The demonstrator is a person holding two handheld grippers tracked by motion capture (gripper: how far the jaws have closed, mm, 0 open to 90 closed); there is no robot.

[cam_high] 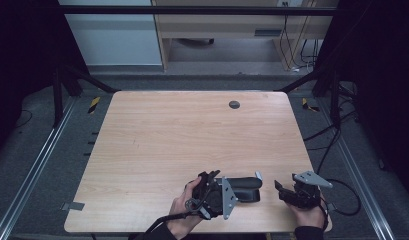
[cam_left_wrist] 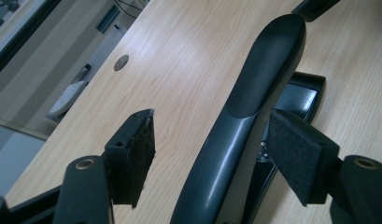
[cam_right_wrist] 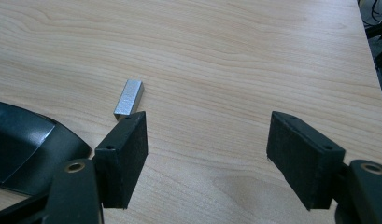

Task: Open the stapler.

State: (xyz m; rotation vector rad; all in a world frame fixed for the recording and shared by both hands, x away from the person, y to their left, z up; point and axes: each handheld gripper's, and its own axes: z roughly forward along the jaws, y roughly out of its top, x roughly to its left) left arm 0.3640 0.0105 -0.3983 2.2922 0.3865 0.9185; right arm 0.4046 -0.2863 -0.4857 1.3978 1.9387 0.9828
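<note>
A black stapler [cam_high: 246, 188] lies near the table's front edge. In the left gripper view the stapler [cam_left_wrist: 254, 107] runs away from me between the jaws. My left gripper [cam_high: 234, 190] [cam_left_wrist: 212, 133] is open and straddles it; the right-hand pad [cam_left_wrist: 296, 149] is close against its side and the left-hand pad [cam_left_wrist: 137, 149] stands well off. A small silver staple strip [cam_high: 258, 175] [cam_right_wrist: 129, 99] lies on the wood just past the stapler's end. My right gripper [cam_high: 287, 189] [cam_right_wrist: 207, 135] is open and holds nothing, with the strip just beyond its left pad and the stapler's end [cam_right_wrist: 25, 149] at lower left.
The wooden table [cam_high: 192, 135] has a round grey cable grommet [cam_high: 234, 104] [cam_left_wrist: 121, 62] near its far edge. A metal frame, cables and dark floor surround it. The table's front edge runs just under both hands.
</note>
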